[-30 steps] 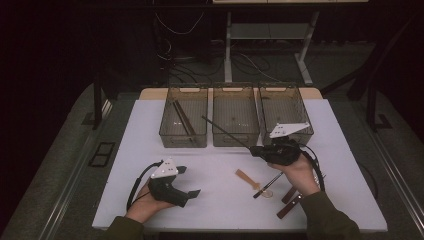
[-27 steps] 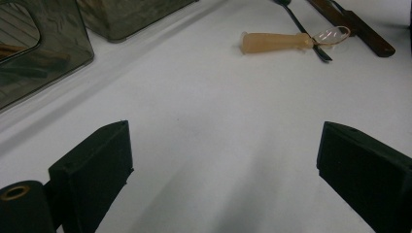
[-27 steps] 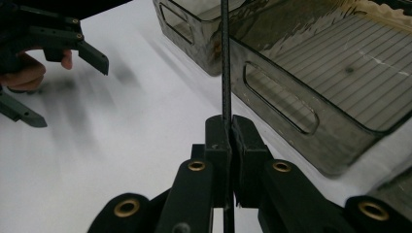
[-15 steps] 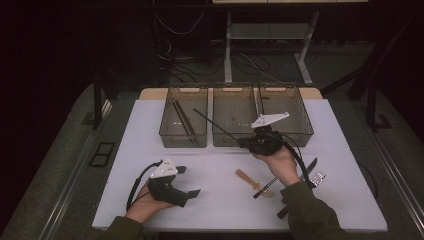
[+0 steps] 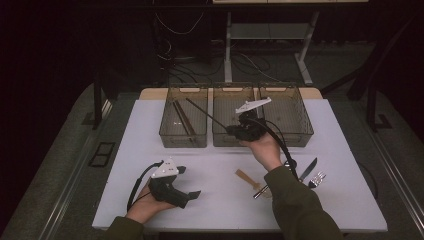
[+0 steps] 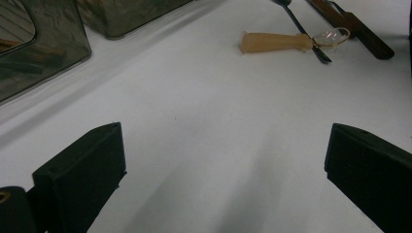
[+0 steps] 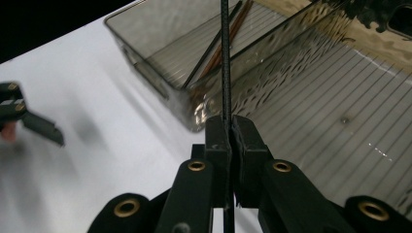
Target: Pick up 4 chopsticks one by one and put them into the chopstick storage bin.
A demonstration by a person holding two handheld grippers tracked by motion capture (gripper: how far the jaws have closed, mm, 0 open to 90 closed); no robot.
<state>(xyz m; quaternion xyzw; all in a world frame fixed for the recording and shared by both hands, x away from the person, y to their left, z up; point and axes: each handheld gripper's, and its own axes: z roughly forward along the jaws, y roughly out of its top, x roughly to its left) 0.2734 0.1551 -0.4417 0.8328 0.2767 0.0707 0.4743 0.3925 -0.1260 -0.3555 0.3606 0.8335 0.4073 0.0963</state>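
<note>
— What has the right gripper (image 5: 231, 129) got?
— Its jaws are clamped on a thin black chopstick (image 5: 205, 113), which slants over the left smoky transparent plastic bin (image 5: 183, 138) by the white bench's (image 5: 120, 150) far edge (more chopsticks (image 5: 182, 119) lie inside).
— And the left gripper (image 5: 195, 193)?
— Resting near the bench's near edge, jaws wide apart, nothing between them.

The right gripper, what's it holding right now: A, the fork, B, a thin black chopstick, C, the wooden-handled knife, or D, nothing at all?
B: in the right gripper view the right gripper is shut on a thin black chopstick that runs up toward the left bin, where other chopsticks already lie.
</note>
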